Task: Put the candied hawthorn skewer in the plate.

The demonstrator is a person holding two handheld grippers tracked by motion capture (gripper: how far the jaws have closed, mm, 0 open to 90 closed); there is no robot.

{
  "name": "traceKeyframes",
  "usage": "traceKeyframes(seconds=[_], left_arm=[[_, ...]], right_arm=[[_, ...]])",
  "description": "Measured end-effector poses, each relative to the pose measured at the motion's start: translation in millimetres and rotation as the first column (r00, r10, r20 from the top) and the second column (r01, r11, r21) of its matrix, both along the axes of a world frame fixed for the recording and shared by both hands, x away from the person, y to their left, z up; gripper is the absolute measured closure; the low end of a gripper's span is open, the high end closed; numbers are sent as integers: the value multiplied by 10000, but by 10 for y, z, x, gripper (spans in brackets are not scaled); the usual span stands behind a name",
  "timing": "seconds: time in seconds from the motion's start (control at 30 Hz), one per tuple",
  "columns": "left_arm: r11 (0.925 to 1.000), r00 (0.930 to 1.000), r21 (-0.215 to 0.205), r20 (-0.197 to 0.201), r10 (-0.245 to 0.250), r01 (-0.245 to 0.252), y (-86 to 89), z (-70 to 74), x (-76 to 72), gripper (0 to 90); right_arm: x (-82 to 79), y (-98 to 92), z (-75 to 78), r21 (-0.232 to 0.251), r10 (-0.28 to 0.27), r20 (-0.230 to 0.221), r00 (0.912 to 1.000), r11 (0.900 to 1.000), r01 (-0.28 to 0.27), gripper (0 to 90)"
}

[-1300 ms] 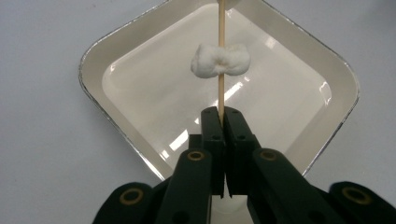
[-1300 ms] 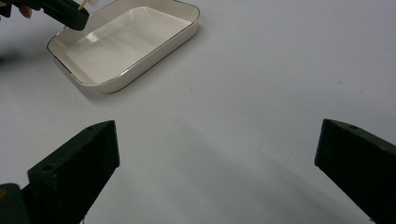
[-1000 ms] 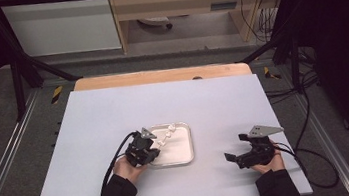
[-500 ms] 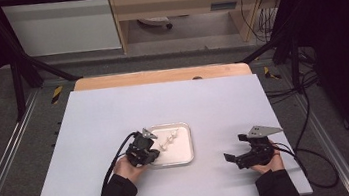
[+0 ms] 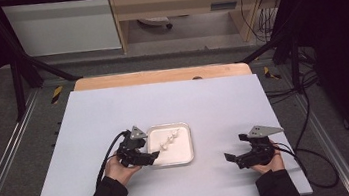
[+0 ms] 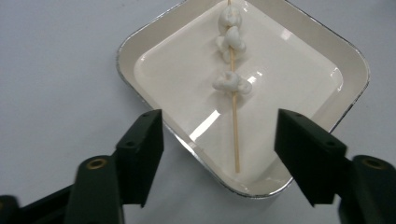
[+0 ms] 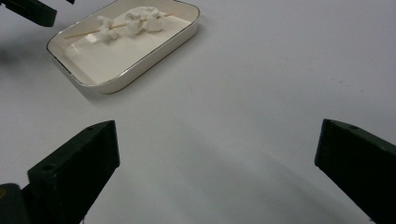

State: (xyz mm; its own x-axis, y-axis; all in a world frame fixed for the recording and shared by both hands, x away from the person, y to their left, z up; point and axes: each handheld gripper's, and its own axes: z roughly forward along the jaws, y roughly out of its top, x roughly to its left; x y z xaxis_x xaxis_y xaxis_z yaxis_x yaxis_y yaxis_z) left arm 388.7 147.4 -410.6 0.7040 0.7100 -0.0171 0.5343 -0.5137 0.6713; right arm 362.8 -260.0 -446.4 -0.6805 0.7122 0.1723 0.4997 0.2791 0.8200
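Bench: a pale top with a wooden strip along its far edge; it carried the tray and both grippers rested low over its near half.
Tray: a white, shallow, square dish with rounded corners and a thin metallic rim, flat on the bench a little left of centre. In the left gripper view one corner pointed toward the camera; in the right gripper view it lay far off at the upper left.
Left gripper: held in the left hand at the tray's left edge, tips reaching over the rim. Its jaws had just been opening and stood wide, one over the bench just outside the rim and one over the tray's near side. The skewer's bare end lay in the gap between them, touched by neither pad.
Right gripper: held in the right hand, well apart from the tray on its right, pointing toward it. Its jaws stood wide with bare bench between them.
Skewer: a thin wooden stick lying inside the tray, bare at the end near the left gripper.
White pieces: three small lumps threaded on the skewer's far half, two close together and one apart, nearer the bare end. They also showed in the right gripper view.
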Motion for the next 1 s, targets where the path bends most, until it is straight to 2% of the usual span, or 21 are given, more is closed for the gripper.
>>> traceKeyframes(seconds=[0.13,0.23,0.6,0.63,0.67,0.73,0.8,0.93,1.0], left_arm=[[9984,9999,-560,-117,-25,18,150,25,-46,203],[9983,9999,-584,103,-56,62,280,30,-86,165],[9914,9978,-1293,597,297,-218,823,-77,-274,88],[9896,9973,-1423,669,287,-189,872,-96,-284,88],[9864,9954,-1627,958,-76,232,919,-121,-267,87],[9872,9966,-1552,679,473,-363,1008,-149,-330,87],[9877,9959,-1438,567,698,-610,1084,-186,-367,87],[9888,9947,-1295,616,823,-738,1197,-267,-404,88],[9877,9948,-1359,561,856,-773,1241,-304,-419,88]], right_arm=[[1,-3,1,-50,-5,-6,10000,10000,5,6],[0,-3,2,-70,-29,-21,10000,10000,29,5],[1,-6,0,-163,-66,-44,10000,9998,65,4],[1,-7,-1,-173,-69,-45,10000,9998,68,4],[1,-6,-2,-186,-82,-50,10000,9998,81,4],[-2,-5,-3,-218,-90,-110,9999,9997,88,3],[-1,-4,-8,-259,-65,-70,10000,9996,63,3],[-5,0,-15,-308,-59,-84,9999,9995,56,3],[-9,1,-17,-323,-59,-84,9999,9995,57,3]])
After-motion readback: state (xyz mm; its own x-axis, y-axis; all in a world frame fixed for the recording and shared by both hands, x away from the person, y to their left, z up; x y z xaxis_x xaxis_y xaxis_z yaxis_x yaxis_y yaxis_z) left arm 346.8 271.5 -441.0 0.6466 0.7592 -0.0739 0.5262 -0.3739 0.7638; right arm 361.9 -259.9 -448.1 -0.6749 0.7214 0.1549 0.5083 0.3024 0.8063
